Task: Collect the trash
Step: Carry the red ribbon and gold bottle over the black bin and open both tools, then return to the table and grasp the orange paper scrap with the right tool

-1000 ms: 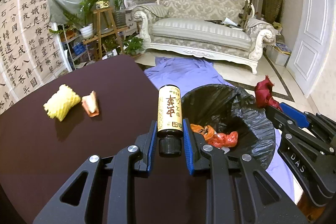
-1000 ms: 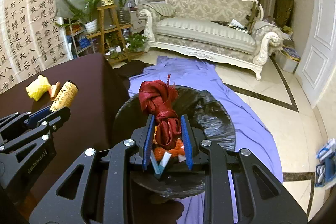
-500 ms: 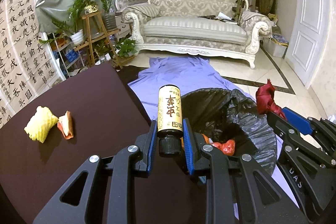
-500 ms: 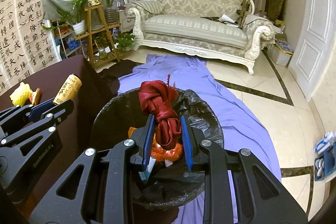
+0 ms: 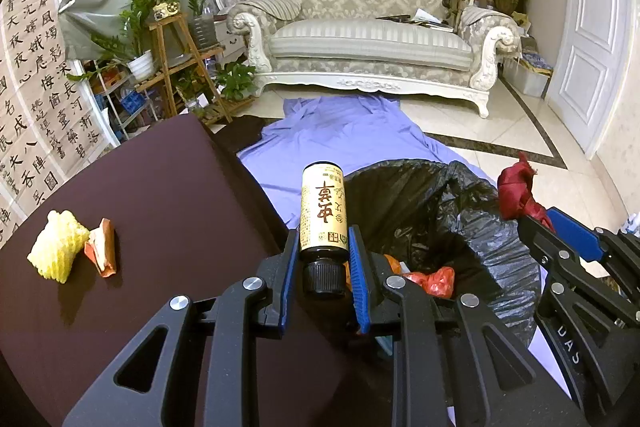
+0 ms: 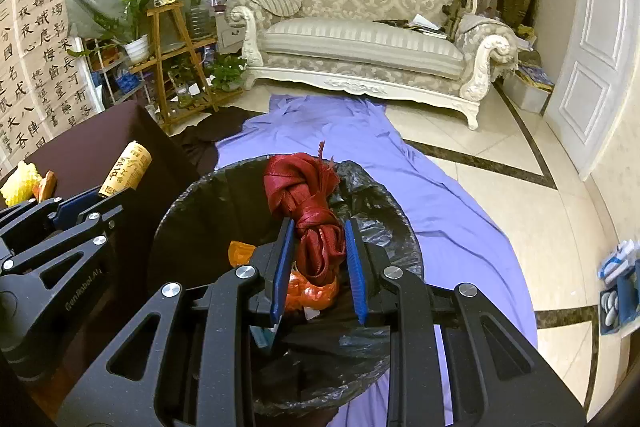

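Left gripper (image 5: 323, 277): we clamp a bottle (image 5: 323, 215) at the table (image 5: 168, 195) edge beside the bin (image 6: 384, 227). Right gripper (image 6: 318, 259): we pinch a red ribbon (image 6: 308, 195) over the bin.

A small bottle (image 5: 322, 213) with a gold label and black cap is clamped by its neck, base pointing far, over the bench (image 5: 160, 195) edge. A knotted red ribbon (image 6: 310, 211) hangs above the black-lined bin (image 6: 384, 211), which holds orange and red scraps (image 5: 436, 279). Yellow foam (image 5: 56, 245) and a wrapper (image 5: 102, 245) lie on the bench, left.
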`<state>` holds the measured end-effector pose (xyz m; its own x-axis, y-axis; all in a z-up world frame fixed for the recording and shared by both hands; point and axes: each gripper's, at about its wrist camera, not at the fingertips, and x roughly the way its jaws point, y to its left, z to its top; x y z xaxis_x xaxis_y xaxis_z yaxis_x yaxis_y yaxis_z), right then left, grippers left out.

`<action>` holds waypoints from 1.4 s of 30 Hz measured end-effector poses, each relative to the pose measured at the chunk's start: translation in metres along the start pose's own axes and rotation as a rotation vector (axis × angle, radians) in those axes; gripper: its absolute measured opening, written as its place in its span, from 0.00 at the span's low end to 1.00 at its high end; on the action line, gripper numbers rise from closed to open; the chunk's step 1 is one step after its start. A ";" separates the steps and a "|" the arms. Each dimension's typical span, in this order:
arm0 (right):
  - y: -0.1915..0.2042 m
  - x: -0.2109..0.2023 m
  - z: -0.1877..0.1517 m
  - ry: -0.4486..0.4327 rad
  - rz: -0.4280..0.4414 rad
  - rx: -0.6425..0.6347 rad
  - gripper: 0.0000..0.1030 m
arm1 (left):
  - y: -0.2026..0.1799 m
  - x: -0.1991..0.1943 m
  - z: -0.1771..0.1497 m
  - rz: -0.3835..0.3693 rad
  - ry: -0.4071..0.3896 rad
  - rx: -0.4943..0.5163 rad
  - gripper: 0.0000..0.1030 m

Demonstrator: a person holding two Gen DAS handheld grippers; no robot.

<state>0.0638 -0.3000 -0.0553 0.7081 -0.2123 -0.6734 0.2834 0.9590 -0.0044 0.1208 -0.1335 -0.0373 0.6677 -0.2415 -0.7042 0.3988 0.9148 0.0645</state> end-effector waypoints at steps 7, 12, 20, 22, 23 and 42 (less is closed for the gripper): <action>-0.005 0.006 -0.001 0.011 -0.012 0.014 0.27 | -0.002 0.005 0.001 -0.006 0.009 0.024 0.37; -0.007 0.007 -0.001 0.006 -0.019 0.031 0.41 | -0.002 0.004 0.002 -0.001 -0.013 0.018 0.68; -0.008 0.007 0.000 0.006 -0.019 0.034 0.49 | 0.005 0.000 0.001 0.036 -0.018 0.012 0.75; -0.005 0.005 0.000 0.009 -0.014 0.033 0.49 | 0.009 -0.002 0.000 0.044 -0.014 0.006 0.76; -0.003 0.004 0.000 0.010 -0.007 0.031 0.49 | 0.014 -0.004 -0.002 0.051 -0.010 -0.003 0.76; 0.122 -0.024 -0.003 0.022 0.228 -0.150 0.54 | 0.150 -0.043 -0.057 0.277 0.042 -0.207 0.77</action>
<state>0.0793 -0.1773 -0.0423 0.7279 0.0152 -0.6855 0.0176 0.9990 0.0409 0.1160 0.0330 -0.0381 0.7047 0.0343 -0.7087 0.0672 0.9911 0.1148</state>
